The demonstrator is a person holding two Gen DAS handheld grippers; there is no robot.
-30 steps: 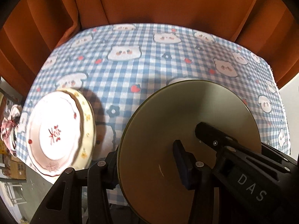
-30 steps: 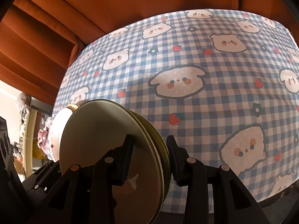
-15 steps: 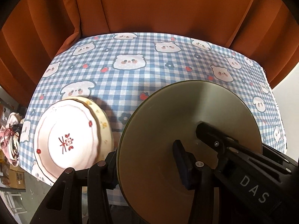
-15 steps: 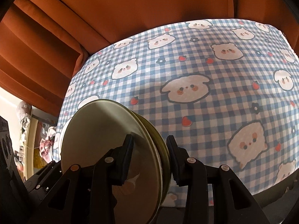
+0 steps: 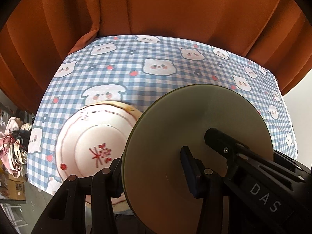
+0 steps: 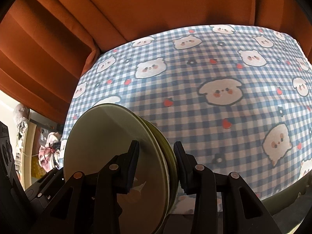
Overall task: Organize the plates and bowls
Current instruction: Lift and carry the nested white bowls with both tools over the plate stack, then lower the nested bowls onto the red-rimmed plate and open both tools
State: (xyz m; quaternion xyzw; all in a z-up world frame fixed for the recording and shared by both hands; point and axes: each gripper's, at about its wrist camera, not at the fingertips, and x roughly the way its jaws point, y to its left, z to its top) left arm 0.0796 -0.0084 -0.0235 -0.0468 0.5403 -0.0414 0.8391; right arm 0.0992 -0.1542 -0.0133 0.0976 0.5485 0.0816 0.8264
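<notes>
Olive plates (image 5: 197, 136): from the left wrist I see the stack I carry, held on edge above the near side of the tablecloth (image 5: 159, 78), its broad face filling the right half of the view.
Left gripper (image 5: 154, 173): I have it pinching the stack's rim, one finger each side.
Floral plates (image 5: 93, 146): a white plate on a cream one, near left on the cloth, just beside my stack.
What changed, left view: that floral pile sat far off to the left a second ago; now it lies almost under the stack, so I have carried the load leftward toward it.
Right wrist view: my right gripper (image 6: 156, 163) pinches the same stack (image 6: 115, 152), several rims showing between its fingers.
What changed, right view: more cloth lies to the right than before.
Meaning: I judge the stack is nearly placed for setting down by, or onto, the floral pile.
</notes>
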